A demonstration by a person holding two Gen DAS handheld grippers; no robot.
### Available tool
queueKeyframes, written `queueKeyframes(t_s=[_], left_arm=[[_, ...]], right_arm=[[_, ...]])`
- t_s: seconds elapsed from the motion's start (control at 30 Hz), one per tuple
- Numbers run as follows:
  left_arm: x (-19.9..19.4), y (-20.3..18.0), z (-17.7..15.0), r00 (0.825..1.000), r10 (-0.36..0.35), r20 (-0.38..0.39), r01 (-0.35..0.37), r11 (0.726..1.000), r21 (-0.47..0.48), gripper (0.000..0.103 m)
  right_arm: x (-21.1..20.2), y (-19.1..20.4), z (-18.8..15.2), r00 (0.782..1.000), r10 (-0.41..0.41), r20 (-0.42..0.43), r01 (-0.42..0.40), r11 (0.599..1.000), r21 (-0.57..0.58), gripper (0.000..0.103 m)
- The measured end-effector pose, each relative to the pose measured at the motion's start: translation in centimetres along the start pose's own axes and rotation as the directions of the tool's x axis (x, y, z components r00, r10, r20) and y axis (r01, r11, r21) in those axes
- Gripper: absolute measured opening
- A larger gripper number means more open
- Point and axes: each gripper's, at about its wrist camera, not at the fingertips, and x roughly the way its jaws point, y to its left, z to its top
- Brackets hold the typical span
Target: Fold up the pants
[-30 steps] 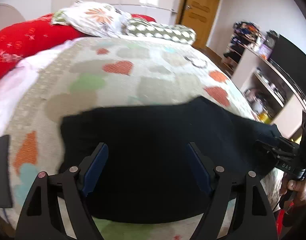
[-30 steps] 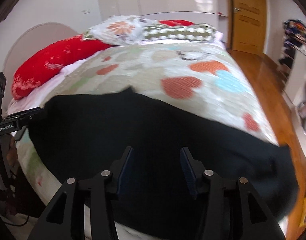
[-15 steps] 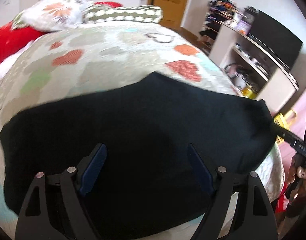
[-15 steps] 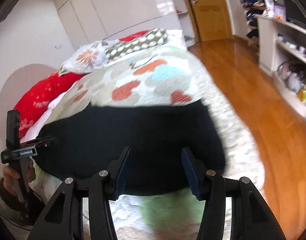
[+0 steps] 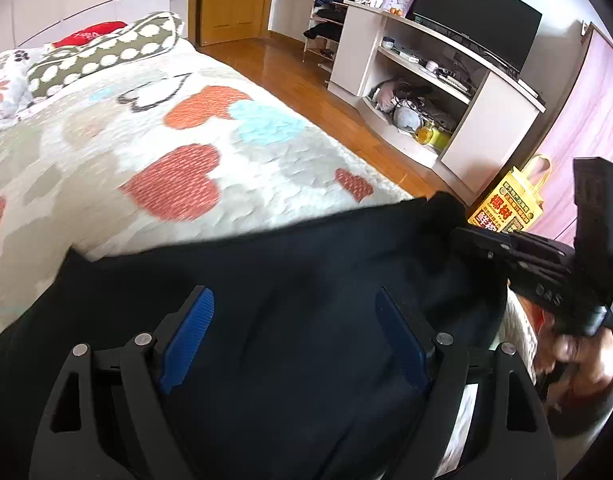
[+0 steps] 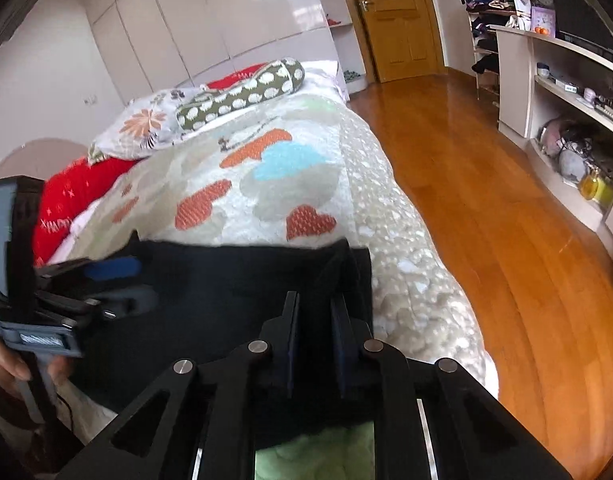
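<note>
The black pants (image 5: 290, 280) lie spread across the foot of the bed, also seen in the right wrist view (image 6: 234, 280). My left gripper (image 5: 294, 312) is open, its blue-padded fingers wide apart just above the middle of the cloth. My right gripper (image 6: 314, 308) has its fingers nearly together on the right edge of the pants, pinching the cloth. It shows from the side in the left wrist view (image 5: 466, 236) at the pants' right corner. The left gripper shows in the right wrist view (image 6: 118, 280) at the left.
The bed has a heart-patterned blanket (image 5: 178, 148) with pillows (image 6: 242, 92) at the head. Wooden floor (image 6: 486, 208) runs along the right side. A white TV shelf unit (image 5: 446, 96) and a yellow bag (image 5: 510, 204) stand beyond the bed corner.
My right gripper has closed from open onto the right edge of the pants. Both cameras have swung to the right, and the pants now look narrower from left to right.
</note>
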Motion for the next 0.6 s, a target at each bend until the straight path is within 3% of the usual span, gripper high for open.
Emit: queueKeyframes(t_s=[0.13,0.23,0.3,0.37,0.6], left_arm=[[2.2,-0.6,1.1,1.000,0.015,-0.024,-0.015,1.000,0.002,0.083],[4.0,-0.7,1.1,0.998,0.033,-0.058,-0.034,0.999,-0.006,0.083],[4.2,-1.1,0.8,0.998,0.054,-0.045,-0.053,0.998,0.015,0.083],[4.1,-1.4,0.8,0.997,0.060,-0.043,-0.059,0.998,0.031,0.083],[3.3,-1.3,0.8,0.999,0.012,-0.041,-0.012,1.000,0.004,0.083]], right_arm=[[1.6,-1.0,-0.4,0.995,-0.079,-0.053,0.079,0.997,-0.006,0.018],[0.8,-2.2,-0.9,0.998,-0.043,-0.035,0.045,0.997,0.063,0.022],[-0.3,-2.7,-1.1,0.999,-0.041,-0.022,0.043,0.995,0.093,0.032],[-1.4,-3.0,-1.3,0.999,-0.036,-0.012,0.037,0.993,0.111,0.051],[-4.7,-2.2,-3.2,0.999,0.039,0.019,-0.040,0.994,0.106,0.061]])
